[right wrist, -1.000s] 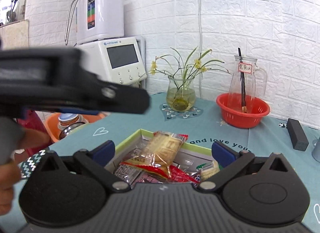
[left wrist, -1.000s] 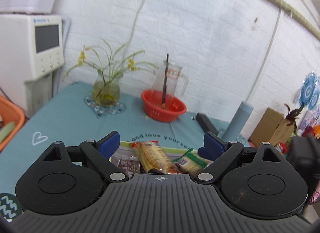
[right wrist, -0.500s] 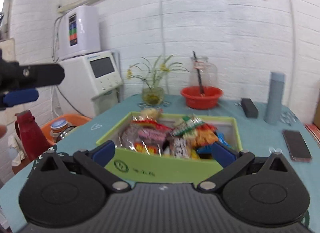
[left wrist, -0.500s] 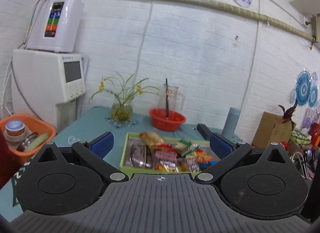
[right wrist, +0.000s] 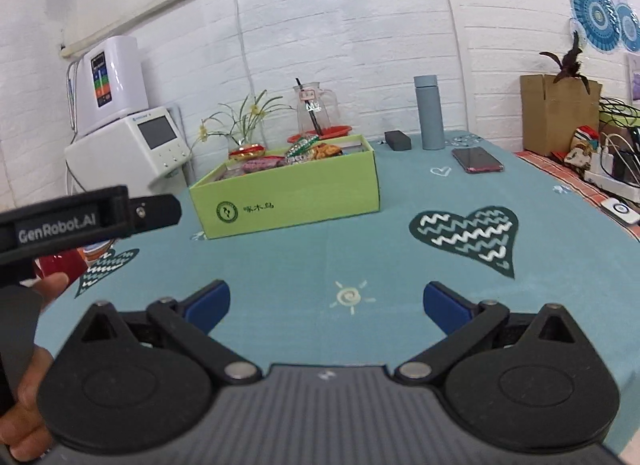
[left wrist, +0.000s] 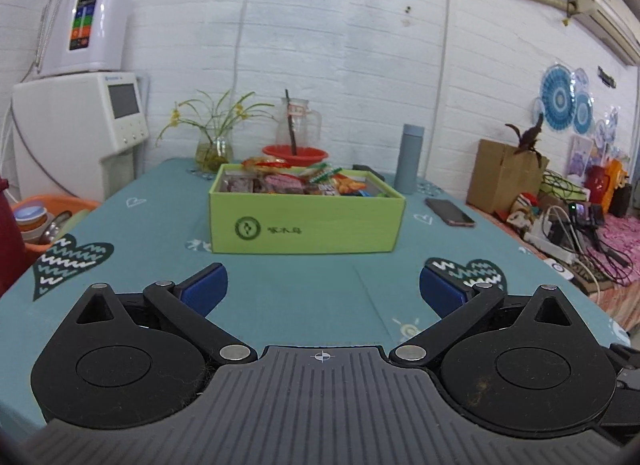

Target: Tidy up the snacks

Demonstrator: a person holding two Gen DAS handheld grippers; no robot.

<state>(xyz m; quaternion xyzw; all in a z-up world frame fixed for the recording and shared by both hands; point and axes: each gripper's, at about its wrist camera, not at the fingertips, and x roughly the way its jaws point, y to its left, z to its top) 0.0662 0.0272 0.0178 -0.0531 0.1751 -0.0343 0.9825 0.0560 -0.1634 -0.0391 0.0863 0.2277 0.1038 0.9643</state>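
Both the left gripper (left wrist: 323,291) and right gripper (right wrist: 326,303) are held released, empty, near the snack-filled green box (left wrist: 306,223).

Both claws, left (left wrist: 323,292) and right (right wrist: 326,303), have pulled back from the snack box (left wrist: 306,221).

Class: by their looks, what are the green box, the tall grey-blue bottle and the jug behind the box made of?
Green box: probably matte cardboard, with flat printed walls and crisp folded edges.
Bottle: a smooth satin cylinder, perhaps coated metal or plastic; unclear.
Jug: clear glass or plastic, since the wall shows through it.
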